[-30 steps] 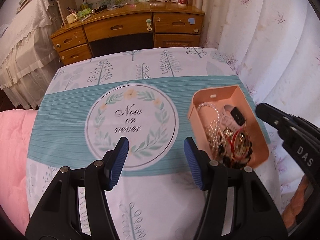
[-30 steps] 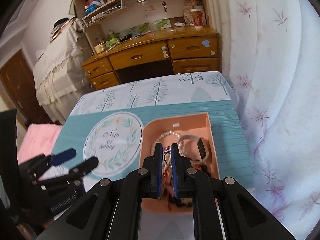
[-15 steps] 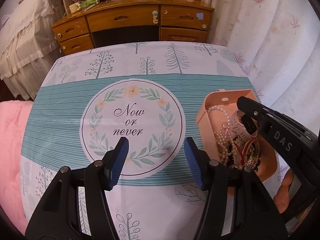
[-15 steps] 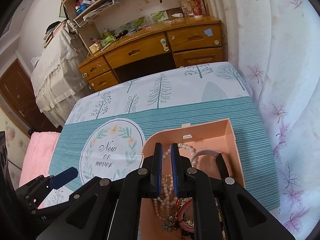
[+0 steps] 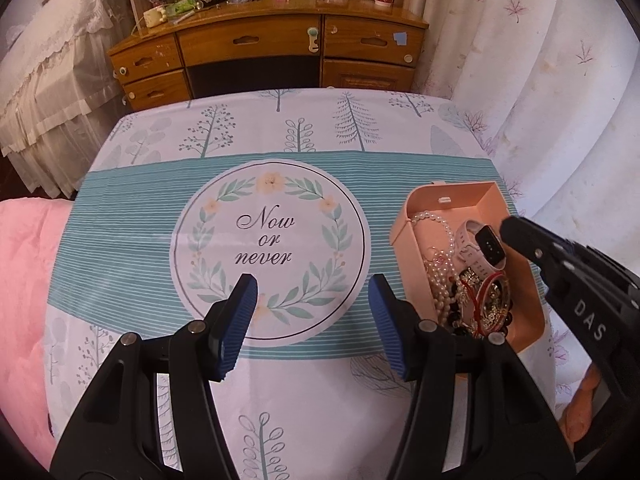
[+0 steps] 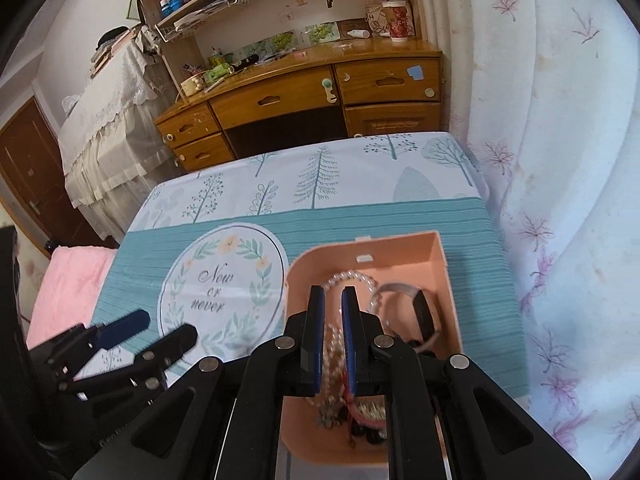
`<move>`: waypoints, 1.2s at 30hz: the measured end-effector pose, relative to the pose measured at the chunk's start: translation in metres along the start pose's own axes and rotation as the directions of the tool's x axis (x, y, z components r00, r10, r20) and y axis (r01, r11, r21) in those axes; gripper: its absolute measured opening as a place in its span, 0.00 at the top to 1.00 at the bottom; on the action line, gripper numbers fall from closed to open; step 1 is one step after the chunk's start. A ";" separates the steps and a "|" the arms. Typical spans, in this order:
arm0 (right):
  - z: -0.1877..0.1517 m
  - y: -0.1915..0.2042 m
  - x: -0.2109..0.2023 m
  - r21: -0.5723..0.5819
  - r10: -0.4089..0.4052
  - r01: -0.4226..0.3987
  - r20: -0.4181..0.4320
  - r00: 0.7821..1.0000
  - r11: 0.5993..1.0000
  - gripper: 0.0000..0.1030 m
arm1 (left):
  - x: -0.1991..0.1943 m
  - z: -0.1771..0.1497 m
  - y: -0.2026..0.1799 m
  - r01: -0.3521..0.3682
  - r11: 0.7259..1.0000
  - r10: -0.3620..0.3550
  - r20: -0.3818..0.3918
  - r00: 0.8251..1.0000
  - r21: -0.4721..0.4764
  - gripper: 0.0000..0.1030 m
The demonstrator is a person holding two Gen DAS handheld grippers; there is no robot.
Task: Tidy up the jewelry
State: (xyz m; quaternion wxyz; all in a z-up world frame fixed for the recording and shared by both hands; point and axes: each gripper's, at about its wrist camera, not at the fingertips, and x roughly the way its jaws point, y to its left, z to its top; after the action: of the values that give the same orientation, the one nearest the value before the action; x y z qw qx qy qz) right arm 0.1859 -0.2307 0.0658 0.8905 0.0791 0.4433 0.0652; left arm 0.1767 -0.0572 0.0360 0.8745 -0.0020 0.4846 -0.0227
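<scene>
A peach jewelry box (image 5: pixel 452 195) (image 6: pixel 400 248) sits open on the right of the table. It holds a pearl necklace (image 5: pixel 438 268) (image 6: pixel 352 278), a pale pink smartwatch (image 5: pixel 482 244) (image 6: pixel 424 314), and a tangle of red and gold bracelets (image 5: pixel 486 300). My left gripper (image 5: pixel 312 296) is open and empty above the cloth, left of the box. My right gripper (image 6: pixel 332 308) hovers over the box with its jaws a narrow gap apart, pearls showing between them; nothing is visibly gripped. It shows in the left wrist view (image 5: pixel 516 232) at the box's right edge.
The table wears a teal and white cloth with a round "Now or never" print (image 5: pixel 268 240). A wooden desk (image 5: pixel 280 40) stands behind the table. White curtains (image 6: pixel 560 160) hang at the right. A pink blanket (image 5: pixel 24 280) lies at the left.
My right gripper has moved over the box and its jaws have parted slightly. My left gripper has drifted a little; the box appears farther right in its view.
</scene>
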 end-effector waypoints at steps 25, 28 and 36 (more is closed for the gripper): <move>-0.110 -0.002 -0.093 -0.024 0.033 -0.034 -0.023 0.999 0.999 0.69 | -0.049 -0.085 0.001 -0.009 1.000 0.009 0.019 1.000 -0.020 0.46; -0.123 0.001 -0.096 -0.021 0.031 -0.032 -0.028 0.999 0.999 0.62 | -0.053 -0.095 0.002 -0.012 0.999 0.013 0.031 0.999 -0.042 0.46; -0.145 0.009 -0.105 -0.024 0.045 -0.046 -0.053 0.998 0.999 0.62 | -0.070 -0.118 -0.001 -0.030 0.998 0.033 0.069 0.997 -0.046 0.46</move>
State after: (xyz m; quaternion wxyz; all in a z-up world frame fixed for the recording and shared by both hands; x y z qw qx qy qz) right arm 0.0062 -0.2293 0.0631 0.8778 0.0763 0.4636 0.0931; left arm 0.0399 -0.0529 0.0332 0.8908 -0.0148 0.4542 0.0023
